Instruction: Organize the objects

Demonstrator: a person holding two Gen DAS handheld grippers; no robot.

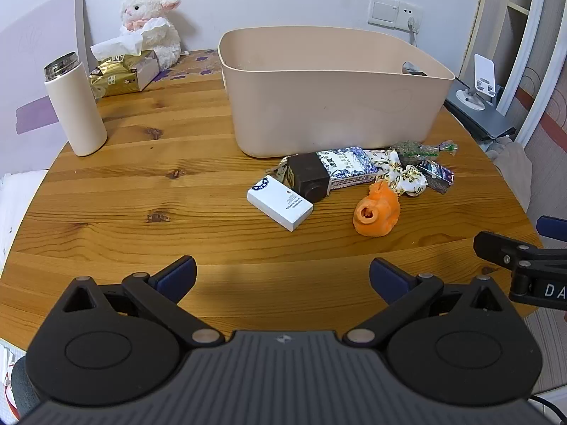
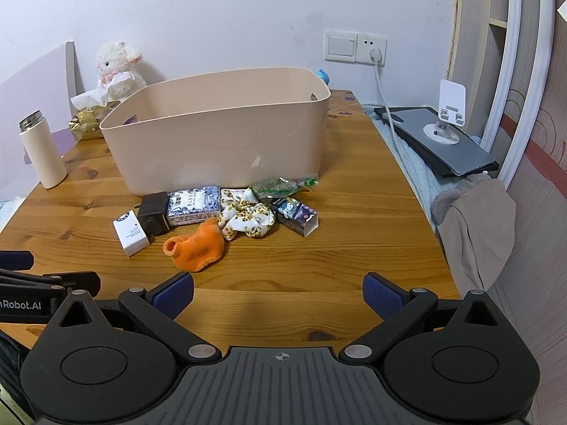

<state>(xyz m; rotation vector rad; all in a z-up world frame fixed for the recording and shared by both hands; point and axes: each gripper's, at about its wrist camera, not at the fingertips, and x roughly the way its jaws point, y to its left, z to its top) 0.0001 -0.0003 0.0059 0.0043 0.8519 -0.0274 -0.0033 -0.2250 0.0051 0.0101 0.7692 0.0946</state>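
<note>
A beige plastic bin stands on the wooden table. In front of it lies a cluster: a white box, a dark brown box, a blue-and-white patterned packet, an orange plush toy, a floral scrunchie, a dark purple carton and a green-filled clear wrapper. My left gripper and right gripper hover open near the table's front edge, both empty.
A white flask, a tissue box and a white plush lamb sit at the back left. Right of the table lie a laptop with a phone stand, a cable and draped cloth.
</note>
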